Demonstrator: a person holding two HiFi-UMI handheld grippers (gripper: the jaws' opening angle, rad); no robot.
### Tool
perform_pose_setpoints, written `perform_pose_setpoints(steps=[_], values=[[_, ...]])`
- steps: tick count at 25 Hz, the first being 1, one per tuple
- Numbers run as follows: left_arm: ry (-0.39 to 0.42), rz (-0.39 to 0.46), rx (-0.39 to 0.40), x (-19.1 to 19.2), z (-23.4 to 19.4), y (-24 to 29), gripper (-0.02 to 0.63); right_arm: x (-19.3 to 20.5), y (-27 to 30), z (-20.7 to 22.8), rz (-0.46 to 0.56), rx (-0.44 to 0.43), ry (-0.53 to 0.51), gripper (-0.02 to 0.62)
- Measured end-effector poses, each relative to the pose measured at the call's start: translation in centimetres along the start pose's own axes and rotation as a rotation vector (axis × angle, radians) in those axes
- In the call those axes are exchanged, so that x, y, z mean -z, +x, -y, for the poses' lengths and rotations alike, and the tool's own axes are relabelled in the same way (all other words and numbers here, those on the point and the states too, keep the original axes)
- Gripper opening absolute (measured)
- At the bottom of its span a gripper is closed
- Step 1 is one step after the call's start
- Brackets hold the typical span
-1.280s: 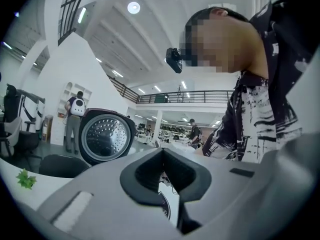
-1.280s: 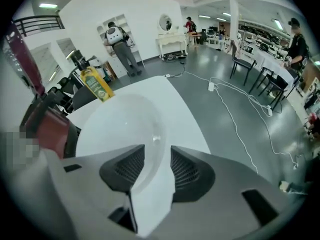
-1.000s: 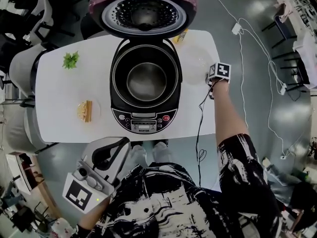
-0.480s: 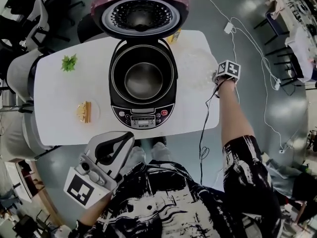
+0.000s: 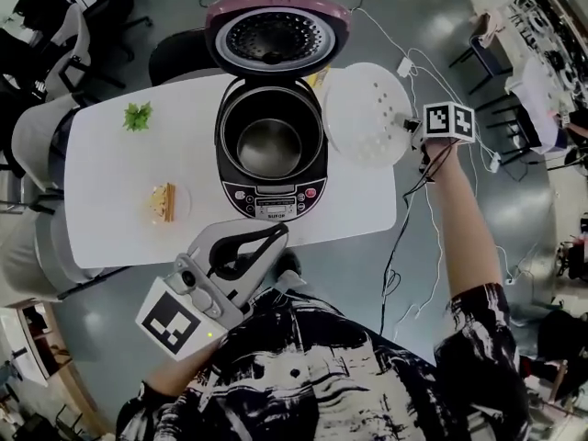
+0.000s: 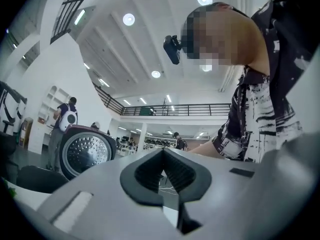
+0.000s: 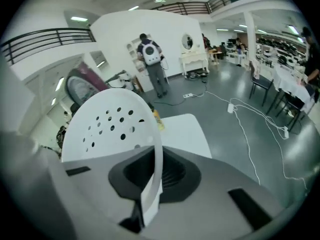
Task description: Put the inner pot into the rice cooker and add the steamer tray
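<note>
Inner pot [image 5: 269,145] already sat in the rice cooker [image 5: 272,200], lid up, so 1st half looked done. Right gripper [image 5: 411,125] jaws were clenched on the rim of the steamer tray [image 5: 366,113], held just right of the cooker. Left gripper [image 5: 266,242] jaws were together w/ nothing between. Still to do: seat tray in pot.

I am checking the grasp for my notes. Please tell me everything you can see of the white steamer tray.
The steamer tray is a white, round, shallow disc, plastic-looking, with many small round holes. It hangs tilted above the table's right end, beside the open rice cooker. Only the right gripper touches it, fingers shut on its rim.
</note>
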State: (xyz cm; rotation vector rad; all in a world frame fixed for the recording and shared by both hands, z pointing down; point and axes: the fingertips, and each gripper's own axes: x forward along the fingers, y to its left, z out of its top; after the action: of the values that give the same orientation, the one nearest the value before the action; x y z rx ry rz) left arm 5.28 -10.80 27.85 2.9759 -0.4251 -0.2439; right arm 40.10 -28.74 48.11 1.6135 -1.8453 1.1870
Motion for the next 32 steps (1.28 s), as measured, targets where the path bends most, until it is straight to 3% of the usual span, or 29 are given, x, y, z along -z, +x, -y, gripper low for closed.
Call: perform_pose_setpoints(steps=[4,9,22,32], values=[[-0.003,0.024,0.007,-0.9,0.8,-1.9,0.005,-0.4,1.0,-9.4,-0.009,-0.094,-0.123,0.002],[0.008,0.041,-0.030,-2.0,1.0,-5.0,0.005,1.1,6.1,-15.2,-0.090,-0.066,-0.182,0.003],[0.010,0.042,-0.165,-2.6,-0.3,-11.9,0.005,4.0,12.6,-15.4,-0.221,0.138,-0.215,0.003],[0.008,0.061,-0.181,-2.6,-1.0,-13.7,0.005,4.3,13.3,-15.8,-0.246,0.209,-0.308,0.006]])
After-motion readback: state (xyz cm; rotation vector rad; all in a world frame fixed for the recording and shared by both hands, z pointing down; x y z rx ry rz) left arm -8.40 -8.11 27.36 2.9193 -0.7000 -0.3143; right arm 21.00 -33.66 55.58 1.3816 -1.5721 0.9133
